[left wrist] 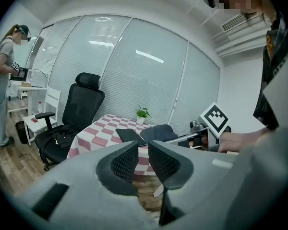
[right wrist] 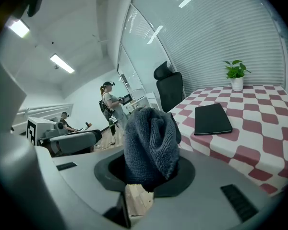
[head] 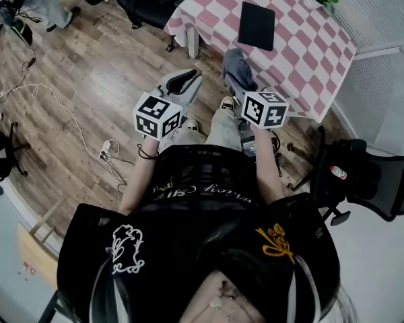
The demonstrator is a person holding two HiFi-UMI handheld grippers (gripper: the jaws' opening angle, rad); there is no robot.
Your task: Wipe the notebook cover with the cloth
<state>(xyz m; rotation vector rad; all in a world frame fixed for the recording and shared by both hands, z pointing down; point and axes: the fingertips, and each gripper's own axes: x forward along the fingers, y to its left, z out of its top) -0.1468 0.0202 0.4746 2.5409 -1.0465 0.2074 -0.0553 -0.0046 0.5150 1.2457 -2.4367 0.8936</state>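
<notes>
Pink-checked worktop (head: 303, 52) ahead of us, with the notebook (head: 256, 24) lying flat and closed on it, well back from the near edge and well apart from both tools.

Right tool (right wrist: 150, 175): jaws clamped on the grey cloth (right wrist: 151, 140), which is bunched upright and drapes over the tips. Left tool (left wrist: 143, 147): jaws a narrow gap apart, nothing between them.

Step, as we judge it: cloth in hand, approach to the notebook, no wiping yet. For the next move, we carry the right tool forward over the edge, lower it until the cloth touches the cover, then stroke across. The left tool could pin a corner so the notebook doesn't slide.

Views:
- Head view alone shows the layout. Both tools are held close to the body, short of the worktop, over the floor. It gives no read on the jaws.
- Right gripper view shows the grip on the cloth and the notebook ahead to the right.
- Left gripper view shows its own empty gap, plus the right tool side-on.
</notes>
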